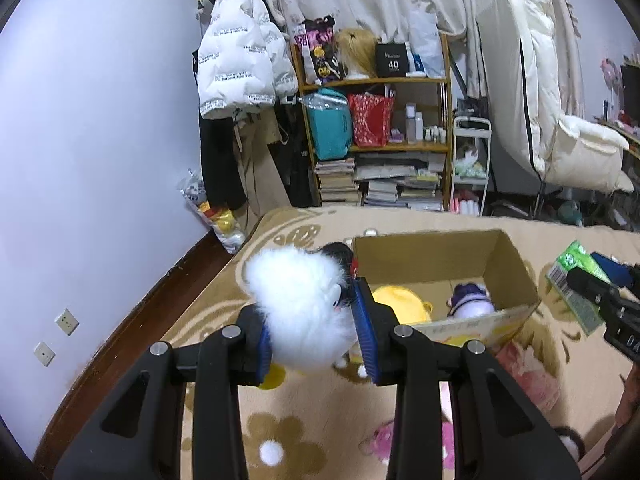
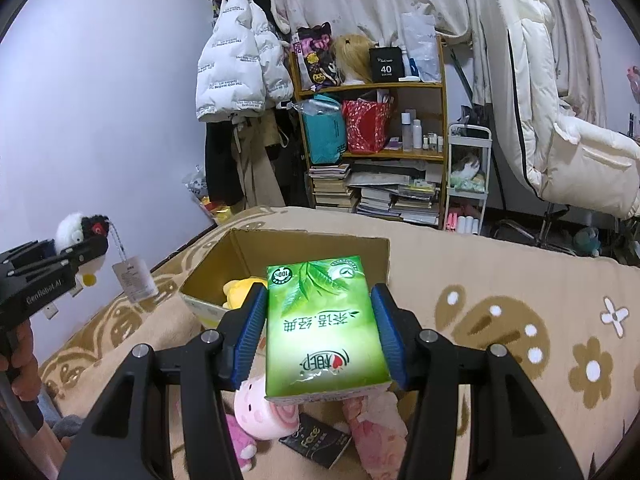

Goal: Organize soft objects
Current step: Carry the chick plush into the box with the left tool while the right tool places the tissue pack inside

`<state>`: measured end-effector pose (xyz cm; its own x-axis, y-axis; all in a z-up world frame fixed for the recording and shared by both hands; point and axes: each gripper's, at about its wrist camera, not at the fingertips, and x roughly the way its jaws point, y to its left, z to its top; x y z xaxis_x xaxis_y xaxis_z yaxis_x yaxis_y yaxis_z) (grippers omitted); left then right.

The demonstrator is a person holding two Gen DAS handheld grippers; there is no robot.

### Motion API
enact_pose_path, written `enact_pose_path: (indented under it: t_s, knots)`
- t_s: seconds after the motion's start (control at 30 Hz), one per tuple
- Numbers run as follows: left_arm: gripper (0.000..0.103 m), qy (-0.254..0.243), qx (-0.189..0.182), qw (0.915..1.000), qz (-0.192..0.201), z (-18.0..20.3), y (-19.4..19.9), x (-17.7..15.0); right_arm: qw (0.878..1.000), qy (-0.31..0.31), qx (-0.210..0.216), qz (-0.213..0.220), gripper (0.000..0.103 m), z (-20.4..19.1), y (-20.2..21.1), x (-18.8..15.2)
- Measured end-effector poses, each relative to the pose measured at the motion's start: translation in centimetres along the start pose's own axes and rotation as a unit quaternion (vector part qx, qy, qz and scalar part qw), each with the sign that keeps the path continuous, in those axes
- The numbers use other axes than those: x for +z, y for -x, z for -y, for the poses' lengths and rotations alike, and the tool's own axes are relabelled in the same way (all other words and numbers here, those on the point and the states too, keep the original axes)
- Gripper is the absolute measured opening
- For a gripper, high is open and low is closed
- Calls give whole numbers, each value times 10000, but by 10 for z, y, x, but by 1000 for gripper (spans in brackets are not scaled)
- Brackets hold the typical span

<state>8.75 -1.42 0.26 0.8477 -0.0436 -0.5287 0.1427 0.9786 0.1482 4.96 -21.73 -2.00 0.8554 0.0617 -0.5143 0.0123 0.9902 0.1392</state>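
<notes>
My left gripper (image 1: 316,320) is shut on a fluffy white plush toy (image 1: 300,304) with a black head, held just left of an open cardboard box (image 1: 508,256) on the bed. Inside the box lie a yellow plush (image 1: 400,302) and a purple-and-white plush (image 1: 472,300). My right gripper (image 2: 320,328) is shut on a green tissue pack (image 2: 324,328), held above the bed in front of the box (image 2: 240,256). The right wrist view shows the left gripper (image 2: 80,254) at the far left with the white plush (image 2: 78,228) and its hanging tag (image 2: 134,278).
A beige flower-patterned blanket (image 2: 520,280) covers the bed. Pink plush toys (image 2: 264,408) and a black packet (image 2: 316,438) lie below the right gripper. Beyond the bed stand a crowded wooden shelf (image 1: 376,120), hanging coats (image 1: 236,68) and a white padded chair (image 1: 560,120).
</notes>
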Motion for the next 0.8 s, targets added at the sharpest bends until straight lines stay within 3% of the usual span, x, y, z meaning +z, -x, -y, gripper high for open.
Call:
enact_pose_path:
  t_s: [0.2,0.5,0.8]
  knots:
    - [34,67,-77,9998,177,2,-13,12,10000,43,-9,5,56,1,-11,1]
    - [34,95,-141,9998,79,8,-53,34,10000,46,80,-13,56,3,-29,8]
    - [34,224,-317,9992,-133,7,-84,31,9995,38,228,-204,56,4,-63,9]
